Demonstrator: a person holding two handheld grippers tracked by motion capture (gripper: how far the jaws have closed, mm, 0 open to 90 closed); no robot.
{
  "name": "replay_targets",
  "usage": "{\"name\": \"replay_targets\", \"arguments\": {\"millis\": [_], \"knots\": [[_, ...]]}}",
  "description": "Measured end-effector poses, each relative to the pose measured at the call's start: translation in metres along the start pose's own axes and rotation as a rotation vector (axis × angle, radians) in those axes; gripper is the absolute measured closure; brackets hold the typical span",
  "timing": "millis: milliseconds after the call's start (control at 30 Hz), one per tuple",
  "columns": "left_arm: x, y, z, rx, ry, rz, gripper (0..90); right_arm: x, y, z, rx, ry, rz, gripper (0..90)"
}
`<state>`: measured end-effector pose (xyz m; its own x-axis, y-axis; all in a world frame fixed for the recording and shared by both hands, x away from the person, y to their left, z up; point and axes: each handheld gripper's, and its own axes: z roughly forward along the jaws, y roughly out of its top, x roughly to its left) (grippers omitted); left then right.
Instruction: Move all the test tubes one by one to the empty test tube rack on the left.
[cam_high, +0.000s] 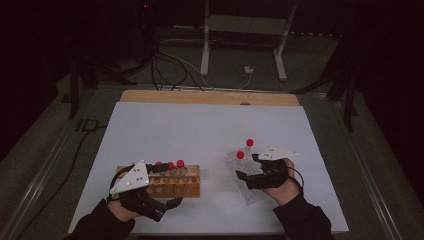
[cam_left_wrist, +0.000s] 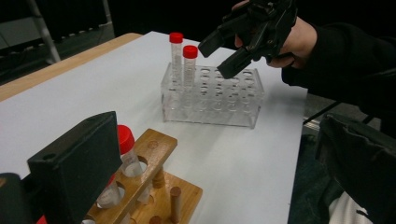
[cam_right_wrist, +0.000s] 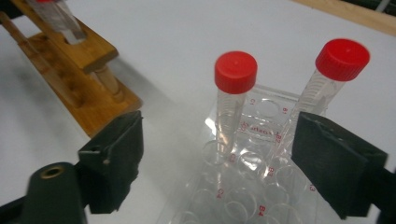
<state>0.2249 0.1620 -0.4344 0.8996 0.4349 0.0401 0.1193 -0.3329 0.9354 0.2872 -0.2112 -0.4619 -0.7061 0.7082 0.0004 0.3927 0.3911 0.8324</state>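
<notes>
White table, dark room. Right gripper hangs over clear rack at right, jaws spread, empty, near two red-capped tubes. Left gripper by wooden rack at left, jaws apart, holding nothing.

Overall light: I see a dim high view; the room behind the desk sinks into near black.
Brightest area: the desk's white top, evenly lit from above, no hard glare.
Shadows: I see a soft shadow beside the wooden rack in the right gripper view.
Focus: my near black jaws read soft; the red caps look slightly blurred.
Glare: faint sheen on the clear rack.
Noise: I notice grain and a reddish cast in the dark corners.
</notes>
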Motion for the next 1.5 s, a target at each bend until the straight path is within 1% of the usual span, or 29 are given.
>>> {"name": "replay_targets", "arguments": {"millis": [33,67,100,133,167,200,233,267,300,367,400,433,500,567,633,667,733,767,900,1033,1100,1233,1333,1500], "knots": [[0.000,0.000,0.000,0.001,-0.009,0.000,1.3,-0.001,0.000,0.002,0.006,-0.005,-0.004,20.0],[0.000,0.000,0.000,0.002,-0.005,0.001,1.4,-0.001,0.000,0.004,0.011,-0.003,-0.018,26.7],[0.000,0.000,0.001,0.005,-0.006,0.001,1.4,-0.001,0.000,0.006,0.015,-0.006,-0.029,28.3],[0.000,-0.001,0.001,0.006,-0.012,0.000,1.4,-0.001,0.001,0.007,0.022,-0.015,-0.043,31.8],[-0.001,-0.001,0.001,0.006,-0.008,-0.001,1.4,-0.001,0.001,0.009,0.031,-0.008,-0.059,38.4],[0.000,-0.001,0.001,0.006,-0.009,0.000,1.3,-0.001,0.002,0.011,0.040,-0.012,-0.075,41.4],[0.000,-0.001,0.001,0.005,-0.012,0.000,1.4,-0.001,0.002,0.013,0.046,-0.025,-0.083,44.8],[0.000,-0.001,0.001,0.006,-0.008,0.001,1.4,-0.001,0.004,0.015,0.051,-0.025,-0.089,46.7],[0.000,-0.001,0.002,0.008,-0.011,0.002,1.3,-0.001,0.005,0.017,0.055,-0.028,-0.090,48.7],[0.000,-0.001,0.001,0.007,-0.008,0.003,1.4,-0.001,0.007,0.021,0.075,-0.048,-0.091,53.6],[0.000,-0.001,0.001,0.009,-0.011,0.004,1.4,-0.002,0.007,0.023,0.078,-0.045,-0.091,56.9],[0.000,-0.001,0.001,0.009,-0.007,0.004,1.4,-0.003,0.008,0.024,0.084,-0.051,-0.083,58.8],[0.000,-0.001,0.000,0.005,-0.007,0.000,1.4,-0.004,0.008,0.026,0.090,-0.053,-0.084,60.4],[0.000,-0.001,0.000,0.002,-0.005,0.001,1.4,-0.004,0.008,0.028,0.093,-0.064,-0.085,64.0],[0.001,-0.002,0.000,0.004,-0.006,0.001,1.4,-0.005,0.007,0.029,0.093,-0.062,-0.085,65.4],[0.001,-0.002,0.000,0.004,-0.007,0.002,1.4,-0.005,0.007,0.030,0.092,-0.059,-0.082,67.9],[0.001,-0.002,0.000,0.006,-0.005,0.003,1.4,-0.004,0.008,0.031,0.089,-0.057,-0.088,70.2],[0.001,-0.002,0.000,0.007,-0.006,0.004,1.4,-0.004,0.008,0.032,0.087,-0.050,-0.088,73.3],[0.001,-0.002,0.000,0.006,-0.008,0.003,1.4,0.000,0.009,0.032,0.091,-0.056,-0.088,75.1],[0.001,-0.001,0.000,0.005,-0.007,0.001,1.4,0.000,0.009,0.030,0.084,-0.056,-0.083,75.3],[0.001,-0.002,0.000,0.006,-0.008,0.001,1.4,0.001,0.011,0.028,0.086,-0.063,-0.090,75.4],[0.002,-0.002,0.000,0.006,-0.003,-0.002,1.4,0.002,0.014,0.022,0.064,-0.068,-0.091,75.4],[0.002,-0.002,-0.001,0.006,-0.006,0.001,1.4,0.004,0.017,0.016,0.044,-0.072,-0.098,75.4],[0.002,-0.001,-0.001,0.006,-0.014,0.000,1.4,0.007,0.022,0.006,0.025,-0.081,-0.110,75.4]]}}
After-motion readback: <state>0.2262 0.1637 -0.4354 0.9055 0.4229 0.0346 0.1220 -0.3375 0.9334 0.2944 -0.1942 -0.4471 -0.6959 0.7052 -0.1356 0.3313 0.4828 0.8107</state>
